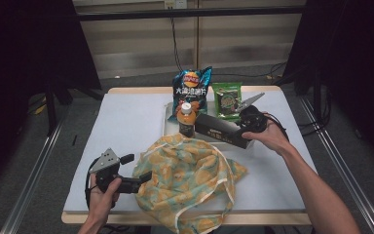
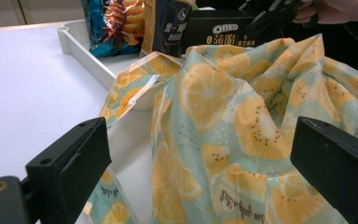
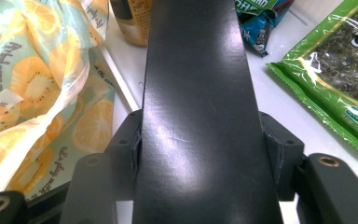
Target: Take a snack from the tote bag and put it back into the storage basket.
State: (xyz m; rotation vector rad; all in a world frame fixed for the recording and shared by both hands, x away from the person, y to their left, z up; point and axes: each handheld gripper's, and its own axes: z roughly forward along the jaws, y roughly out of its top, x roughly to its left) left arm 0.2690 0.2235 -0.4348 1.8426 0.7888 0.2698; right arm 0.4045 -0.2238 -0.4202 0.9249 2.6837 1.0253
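My right gripper (image 1: 242,130) is shut on the near end of a long black Oreo box (image 1: 221,130), which it holds level over the white tray (image 1: 168,130). In the right gripper view the box (image 3: 196,93) runs away from me, clamped between both pads (image 3: 127,144). A fruit-print cloth bag (image 1: 190,180) lies crumpled at the table's front. My left gripper (image 1: 137,167) stands open at the bag's left edge. In the left gripper view, bag fabric (image 2: 242,116) lies between its wide-apart jaws without being pinched.
On the tray stand an orange-drink bottle (image 1: 186,119) and a blue chips bag (image 1: 192,87). A green seaweed packet (image 1: 227,100) lies beside them, just behind the held box. The table's left half (image 1: 121,122) is bare white. The cloth bag hangs over the front edge.
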